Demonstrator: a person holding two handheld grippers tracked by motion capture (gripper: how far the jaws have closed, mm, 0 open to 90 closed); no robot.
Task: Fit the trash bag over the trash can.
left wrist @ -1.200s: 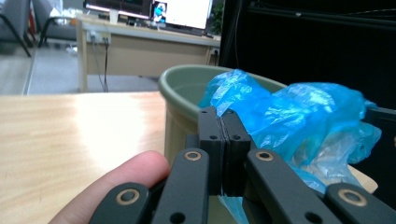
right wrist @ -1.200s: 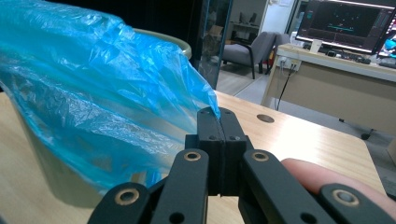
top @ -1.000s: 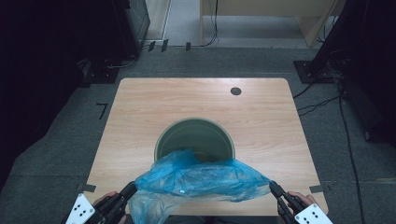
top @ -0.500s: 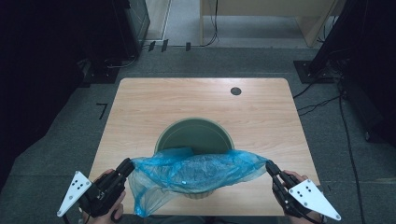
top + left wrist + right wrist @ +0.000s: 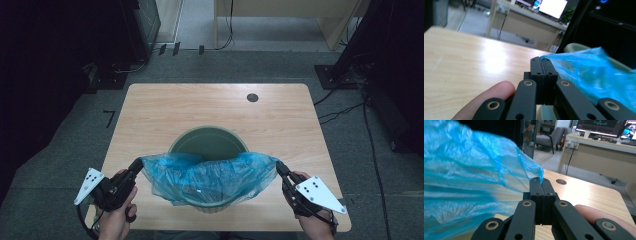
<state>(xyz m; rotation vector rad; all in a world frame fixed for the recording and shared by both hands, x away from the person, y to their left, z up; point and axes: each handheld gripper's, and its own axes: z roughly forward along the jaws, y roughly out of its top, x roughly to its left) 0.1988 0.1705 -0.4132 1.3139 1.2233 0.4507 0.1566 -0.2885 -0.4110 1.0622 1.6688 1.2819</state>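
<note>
A thin blue plastic bag [image 5: 210, 172] hangs stretched between my two grippers over the near half of a round grey-green bin [image 5: 207, 142] standing on the wooden table [image 5: 165, 110]. My left gripper [image 5: 139, 164] holds the bag's left edge; its jaws have just been closing and now pinch the film. In the left gripper view the jaws [image 5: 541, 60] meet on the bag [image 5: 589, 72], with the bin's rim [image 5: 576, 46] behind. My right gripper [image 5: 278, 166] is shut on the bag's right corner, and the right gripper view shows its tips [image 5: 540, 180] clamping the film [image 5: 466, 177].
A small dark round grommet [image 5: 252, 97] sits near the table's far right corner. Beyond the table are grey carpet, dark equipment stands at both sides, cables, and a wooden desk [image 5: 280, 15] at the back.
Both grippers have moved forward over the table's near edge, carrying the bag. It is now spread wider and lies over the bin's near rim.
</note>
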